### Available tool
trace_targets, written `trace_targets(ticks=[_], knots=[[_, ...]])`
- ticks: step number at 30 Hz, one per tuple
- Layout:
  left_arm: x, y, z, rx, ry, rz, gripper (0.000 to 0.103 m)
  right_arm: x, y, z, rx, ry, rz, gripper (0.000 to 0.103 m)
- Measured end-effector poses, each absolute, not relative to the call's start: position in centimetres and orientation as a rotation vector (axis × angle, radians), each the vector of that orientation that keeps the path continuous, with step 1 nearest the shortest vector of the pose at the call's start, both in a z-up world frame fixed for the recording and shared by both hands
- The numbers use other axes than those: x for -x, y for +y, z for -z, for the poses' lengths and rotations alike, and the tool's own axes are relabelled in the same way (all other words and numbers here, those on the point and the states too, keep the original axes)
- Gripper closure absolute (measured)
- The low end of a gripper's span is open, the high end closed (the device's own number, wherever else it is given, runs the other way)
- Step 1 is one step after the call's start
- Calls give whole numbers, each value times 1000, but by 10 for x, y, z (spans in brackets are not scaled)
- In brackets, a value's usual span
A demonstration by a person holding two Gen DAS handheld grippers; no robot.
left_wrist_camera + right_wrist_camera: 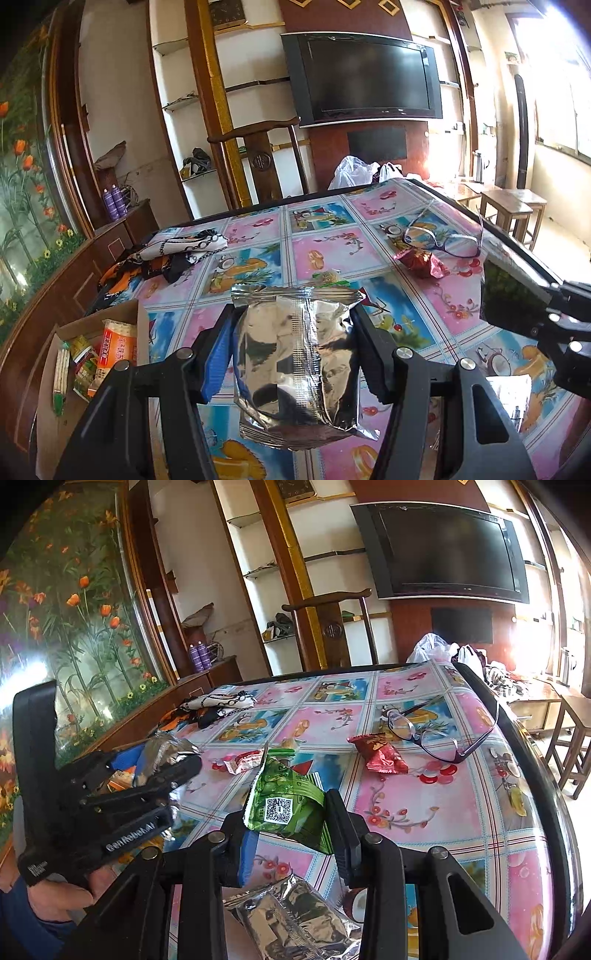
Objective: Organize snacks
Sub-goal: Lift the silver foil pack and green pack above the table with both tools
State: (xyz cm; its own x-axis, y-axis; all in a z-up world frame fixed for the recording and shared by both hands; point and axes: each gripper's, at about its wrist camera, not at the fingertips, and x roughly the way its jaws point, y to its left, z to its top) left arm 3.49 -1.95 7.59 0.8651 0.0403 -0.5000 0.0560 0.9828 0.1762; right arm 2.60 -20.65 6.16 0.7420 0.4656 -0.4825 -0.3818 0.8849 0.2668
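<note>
Silver packet (299, 362) in left claw (291, 354), above table (332, 243) interior

"GenRobot.AI", partly hidden, on the left gripper (184, 762).

Silver packet (299, 365) between left jaws

I see a shiny silver foil packet (299, 362), a bright green packet (288, 805) printed with a black-and-white QR square, and a red wrapper (382, 757). The tablecloth (332, 251) shows pink and blue fruit-and-flower squares.
</note>
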Motion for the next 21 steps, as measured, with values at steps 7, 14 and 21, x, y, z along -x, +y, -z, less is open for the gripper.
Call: trace_targets(ticks=[7,14,21], knots=[[-34,25,-92,-93,530,-32,43,-28,-199,-57,-121,576,-461,66],[-33,85,-100,-7,541,-120,43,-28,-185,-52,-125,590,-463,66],[-32,153,-101,71,567,-225,43,-17,-133,-65,-204,569,-612,66]])
